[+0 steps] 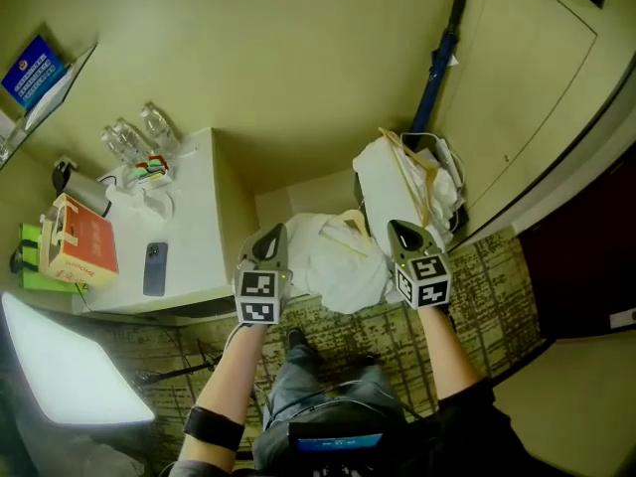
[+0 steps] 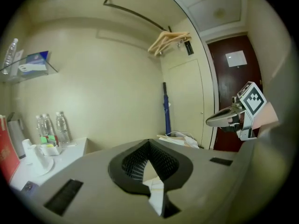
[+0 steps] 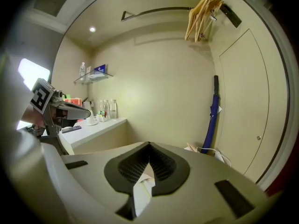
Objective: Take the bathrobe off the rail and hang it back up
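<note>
The white bathrobe (image 1: 336, 254) hangs bunched between my two raised grippers in the head view. My left gripper (image 1: 268, 238) is shut on a fold of its white cloth (image 2: 155, 186). A second fold of the cloth (image 3: 142, 186) sits in my right gripper (image 1: 399, 231), also shut. High on the wall runs the dark rail (image 2: 135, 14), bare along its length, with wooden hangers (image 2: 168, 40) bunched at its right end. From the right gripper view the rail (image 3: 159, 10) and hangers (image 3: 202, 14) are above and ahead. Each gripper shows in the other's view: right (image 2: 230, 118), left (image 3: 70, 110).
A white counter (image 1: 194, 266) on the left bears water bottles (image 1: 134, 137), a phone (image 1: 155, 267) and a red box (image 1: 81, 238). A blue umbrella (image 1: 439, 63) leans in the corner above a white heap (image 1: 402, 179). A dark red door (image 2: 236, 85) is on the right.
</note>
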Available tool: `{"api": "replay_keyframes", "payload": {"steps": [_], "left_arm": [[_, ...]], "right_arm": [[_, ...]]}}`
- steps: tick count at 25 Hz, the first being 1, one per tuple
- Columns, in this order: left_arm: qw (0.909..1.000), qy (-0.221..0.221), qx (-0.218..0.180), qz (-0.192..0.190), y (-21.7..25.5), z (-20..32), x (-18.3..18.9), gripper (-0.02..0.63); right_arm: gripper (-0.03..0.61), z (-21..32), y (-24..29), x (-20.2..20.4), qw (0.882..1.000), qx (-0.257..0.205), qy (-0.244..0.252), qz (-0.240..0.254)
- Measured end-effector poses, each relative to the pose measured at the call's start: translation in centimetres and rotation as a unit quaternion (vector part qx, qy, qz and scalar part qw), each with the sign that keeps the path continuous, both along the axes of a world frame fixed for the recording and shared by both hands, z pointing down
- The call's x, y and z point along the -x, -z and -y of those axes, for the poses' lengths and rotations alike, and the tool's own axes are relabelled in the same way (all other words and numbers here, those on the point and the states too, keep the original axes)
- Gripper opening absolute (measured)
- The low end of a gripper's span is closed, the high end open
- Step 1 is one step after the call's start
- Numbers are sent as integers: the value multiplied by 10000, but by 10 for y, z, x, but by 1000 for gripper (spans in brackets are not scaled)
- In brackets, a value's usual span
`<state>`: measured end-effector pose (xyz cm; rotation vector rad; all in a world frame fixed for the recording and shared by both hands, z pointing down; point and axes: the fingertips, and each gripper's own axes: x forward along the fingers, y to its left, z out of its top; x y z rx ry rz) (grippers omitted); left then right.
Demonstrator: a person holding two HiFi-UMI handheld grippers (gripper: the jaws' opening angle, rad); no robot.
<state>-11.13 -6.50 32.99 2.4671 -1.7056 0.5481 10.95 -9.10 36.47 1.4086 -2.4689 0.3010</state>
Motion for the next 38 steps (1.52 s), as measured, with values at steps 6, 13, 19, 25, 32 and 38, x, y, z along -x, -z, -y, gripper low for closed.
{"api": "replay_keyframes", "payload": {"steps": [6, 13, 19, 25, 32, 38], "left_arm": [[9994, 233, -96, -238, 24, -43, 13, 1], [9978, 501, -164, -403, 29, -76, 36, 1], [9983, 440, -242, -281, 31, -84, 33, 1], [9987, 416, -174, -240, 25, -85, 25, 1], [9991, 373, -88, -187, 16, -78, 24, 1], [9991, 299, 80, -282, 2, -64, 23, 1]], "right_arm": [[20, -31, 28, -7, 9999, -152, 44, 1], [20, -59, 43, -6, 9996, -273, 68, 59], [20, -70, 37, -13, 9997, -232, 77, -18], [20, -74, 24, -24, 9999, -108, -14, 11], [20, -69, 18, -25, 9999, -60, -87, 23], [20, -60, 12, -25, 9998, -5, -208, 19]]}}
